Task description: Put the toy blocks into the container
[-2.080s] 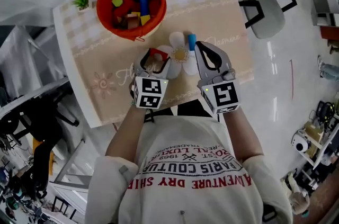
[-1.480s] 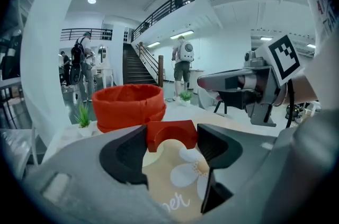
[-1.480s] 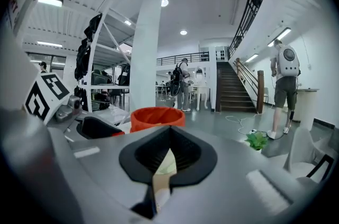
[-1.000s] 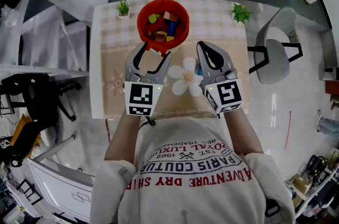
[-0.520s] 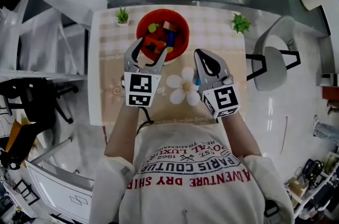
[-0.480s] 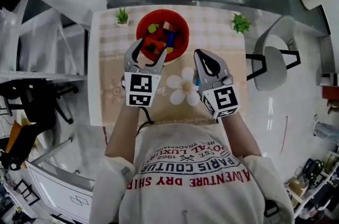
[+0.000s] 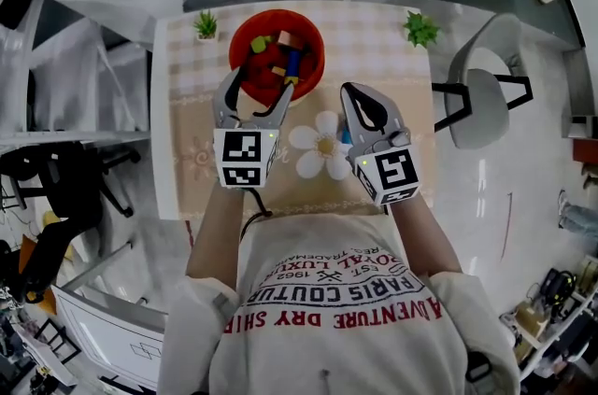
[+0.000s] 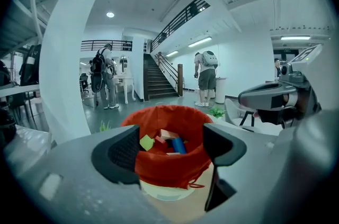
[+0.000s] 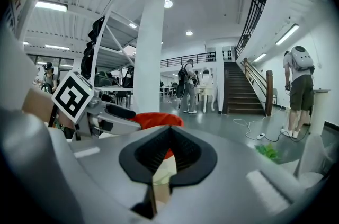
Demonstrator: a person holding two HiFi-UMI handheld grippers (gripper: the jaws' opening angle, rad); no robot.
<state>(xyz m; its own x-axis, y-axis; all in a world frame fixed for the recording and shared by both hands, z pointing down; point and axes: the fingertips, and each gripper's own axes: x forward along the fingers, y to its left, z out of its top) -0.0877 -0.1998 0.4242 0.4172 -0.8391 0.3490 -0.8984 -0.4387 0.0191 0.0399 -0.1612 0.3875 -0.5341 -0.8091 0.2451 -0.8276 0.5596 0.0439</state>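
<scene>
The red container (image 7: 245,36) stands at the back of the table with several coloured blocks (image 7: 283,53) inside. My left gripper (image 7: 257,85) hangs at its near rim. Its jaws have just been opening and stand open with nothing between them. In the left gripper view the container (image 8: 169,170) sits between the fingers of the left gripper (image 8: 172,149), and a blue block (image 8: 179,145) and a green block (image 8: 146,142) lie inside. My right gripper (image 7: 350,92) is shut and empty, to the right of the container. A blue block (image 7: 345,136) lies beside it on the cloth. The right gripper (image 9: 167,151) shows its pads together.
A beige cloth with a white flower mat (image 7: 320,144) covers the table. Small green plants (image 7: 205,25) (image 7: 420,29) stand at the two back corners. A grey chair (image 7: 476,94) stands right of the table. People stand far off in the hall.
My left gripper came forward to the container with a red block, then opened. The red block is no longer between its jaws. The right gripper stayed put.
</scene>
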